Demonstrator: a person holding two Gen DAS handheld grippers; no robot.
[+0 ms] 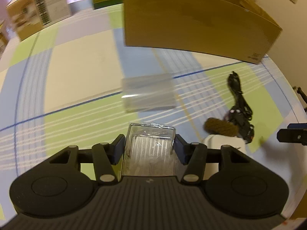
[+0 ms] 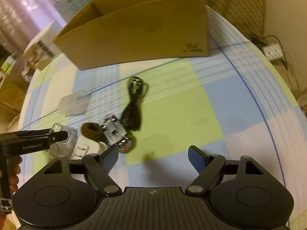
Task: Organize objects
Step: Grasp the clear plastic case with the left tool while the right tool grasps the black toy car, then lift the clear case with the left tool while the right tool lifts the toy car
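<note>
My left gripper [image 1: 149, 145] is shut on a clear plastic box [image 1: 150, 143] and holds it above the checked tablecloth; it also shows in the right wrist view [image 2: 61, 140]. A second clear box [image 1: 148, 94] lies ahead on the cloth. A cardboard box [image 1: 191, 23] stands open at the back. A coiled black cable [image 2: 134, 103], a small grey toy car [image 2: 115, 131] and a brown fuzzy ball [image 2: 91, 131] lie together on the cloth. My right gripper [image 2: 153, 157] is open and empty, just short of the toy car.
Printed cartons [image 1: 36, 15] stand at the back left. A white object [image 1: 224, 143] lies beside the brown ball. A power strip with cables [image 2: 272, 49] lies off the table at the right. The table's round edge [image 2: 268, 115] curves along the right.
</note>
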